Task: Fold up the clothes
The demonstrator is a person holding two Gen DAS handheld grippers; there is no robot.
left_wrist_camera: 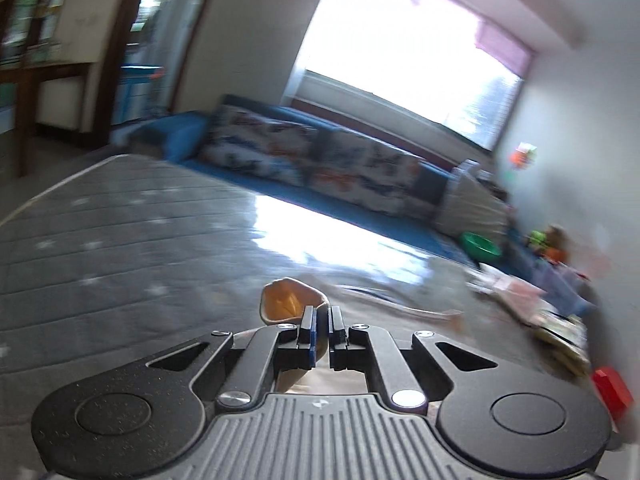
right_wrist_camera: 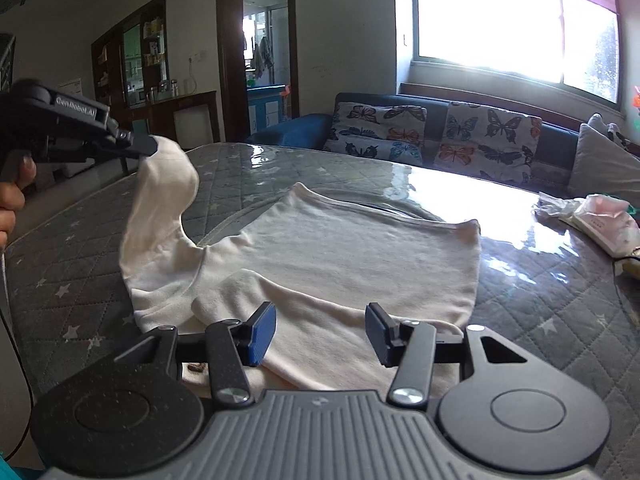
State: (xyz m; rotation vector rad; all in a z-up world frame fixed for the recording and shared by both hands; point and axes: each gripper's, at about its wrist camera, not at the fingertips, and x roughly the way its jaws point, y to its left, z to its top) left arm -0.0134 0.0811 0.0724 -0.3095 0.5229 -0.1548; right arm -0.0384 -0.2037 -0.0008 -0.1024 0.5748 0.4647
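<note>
A cream long-sleeved garment lies spread on the grey quilted table. My left gripper is shut on the cuff of its left sleeve and holds it lifted above the table. In the blurred left wrist view the same cuff bulges up between the closed jaws of the left gripper. My right gripper hovers open low over the garment's near part, where the other sleeve lies folded across the body. Nothing is between its pads.
A glossy clear cover lies over the star-patterned table. A pile of small packets and cloth sits at the right edge. Behind the table stands a blue sofa with butterfly cushions under a bright window. A person's hand holds the left gripper's handle.
</note>
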